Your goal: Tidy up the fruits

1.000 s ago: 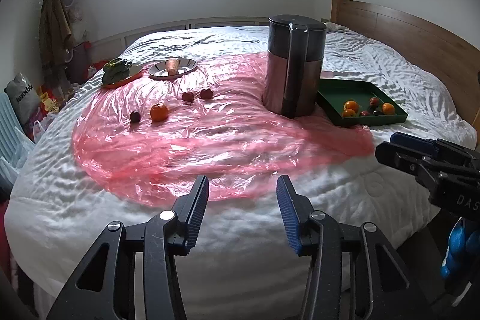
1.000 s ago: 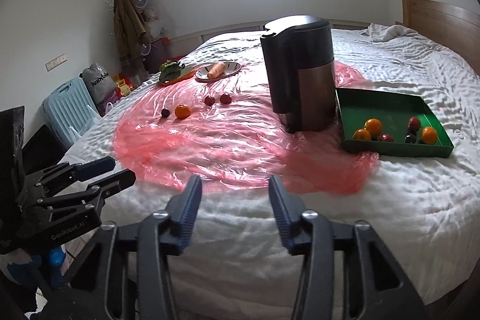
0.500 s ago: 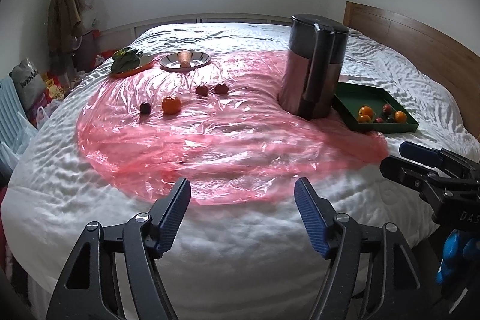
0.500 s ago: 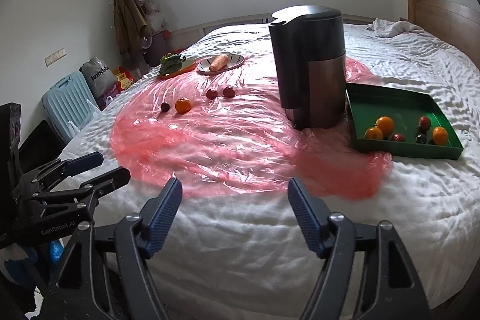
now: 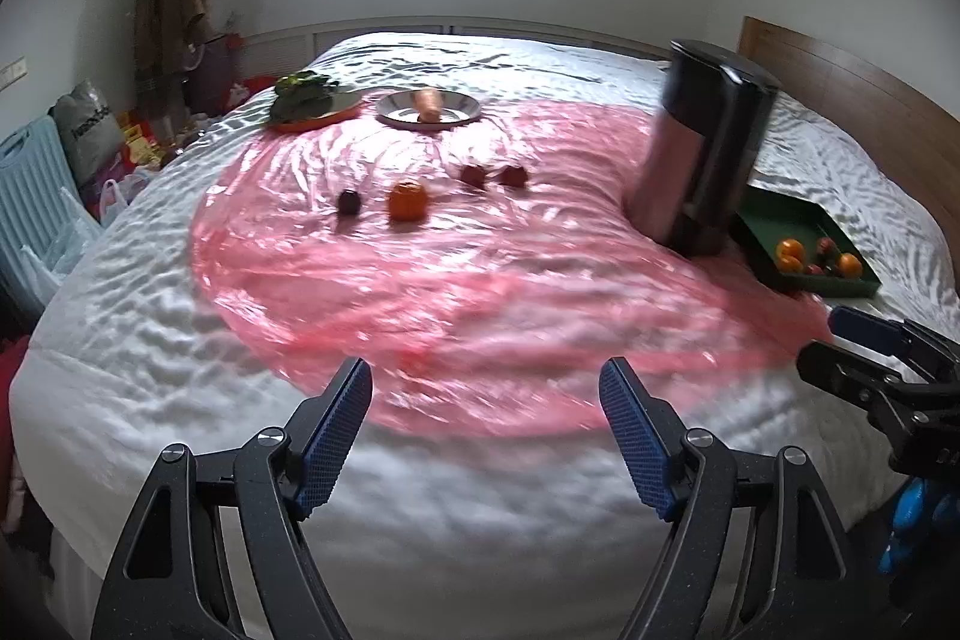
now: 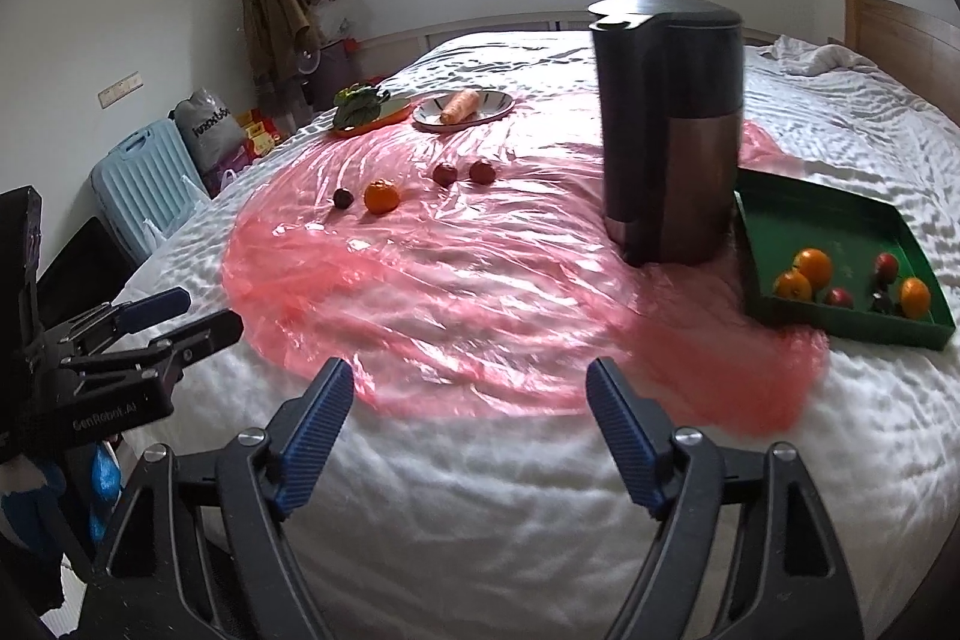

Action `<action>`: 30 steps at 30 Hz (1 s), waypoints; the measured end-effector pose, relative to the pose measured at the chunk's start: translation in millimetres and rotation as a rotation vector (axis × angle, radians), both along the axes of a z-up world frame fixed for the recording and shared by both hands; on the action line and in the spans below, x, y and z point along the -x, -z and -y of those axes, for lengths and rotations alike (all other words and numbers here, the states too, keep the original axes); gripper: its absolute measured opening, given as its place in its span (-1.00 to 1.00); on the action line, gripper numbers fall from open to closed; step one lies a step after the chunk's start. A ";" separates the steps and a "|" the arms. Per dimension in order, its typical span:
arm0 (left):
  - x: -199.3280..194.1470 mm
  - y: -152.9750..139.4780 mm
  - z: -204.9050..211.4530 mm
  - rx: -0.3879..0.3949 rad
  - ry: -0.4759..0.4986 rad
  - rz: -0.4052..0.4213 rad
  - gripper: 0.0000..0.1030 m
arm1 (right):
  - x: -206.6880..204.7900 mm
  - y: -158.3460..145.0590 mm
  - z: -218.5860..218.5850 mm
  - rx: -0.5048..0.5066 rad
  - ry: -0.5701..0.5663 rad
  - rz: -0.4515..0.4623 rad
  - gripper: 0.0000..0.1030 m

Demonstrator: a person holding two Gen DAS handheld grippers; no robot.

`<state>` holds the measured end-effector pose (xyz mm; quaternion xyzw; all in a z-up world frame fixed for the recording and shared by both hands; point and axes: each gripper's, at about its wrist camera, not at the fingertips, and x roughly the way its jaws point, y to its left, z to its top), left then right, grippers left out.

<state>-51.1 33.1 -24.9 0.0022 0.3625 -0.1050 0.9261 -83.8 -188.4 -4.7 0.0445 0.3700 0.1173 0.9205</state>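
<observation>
On the pink plastic sheet (image 5: 468, 280) lie an orange (image 5: 408, 201), a dark plum (image 5: 348, 202) and two red fruits (image 5: 474, 174) (image 5: 512, 176). They also show in the right wrist view: the orange (image 6: 381, 196), the plum (image 6: 342, 198), the red fruits (image 6: 446, 173). A green tray (image 6: 780, 226) on the right holds several oranges and small red and dark fruits. My left gripper (image 5: 485, 427) and right gripper (image 6: 468, 421) are both open and empty, near the bed's front edge, far from the fruit.
A tall black and steel appliance (image 6: 669, 130) stands between the loose fruit and the tray. At the back sit a plate with a carrot (image 6: 462, 107) and an orange plate of greens (image 6: 363, 112). A blue suitcase (image 6: 141, 184) stands left of the bed.
Both grippers have opened wider. Both views have shifted slightly closer to the bed, the left one panning left. Nothing on the bed has moved.
</observation>
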 end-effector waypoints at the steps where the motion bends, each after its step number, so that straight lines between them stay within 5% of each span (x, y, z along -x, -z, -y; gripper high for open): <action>1: -4.8 0.0 -4.1 -0.001 -0.009 0.000 0.43 | -4.4 0.0 -2.2 0.000 -0.007 -0.002 1.00; 18: -120.8 3.0 -66.3 -0.020 -0.147 -0.012 0.39 | -119.4 -5.7 -47.3 0.033 -0.098 0.004 1.00; 30: -221.1 38.3 -87.7 -0.043 -0.116 -0.086 0.15 | -241.9 14.1 -72.2 0.074 -0.105 -0.001 1.00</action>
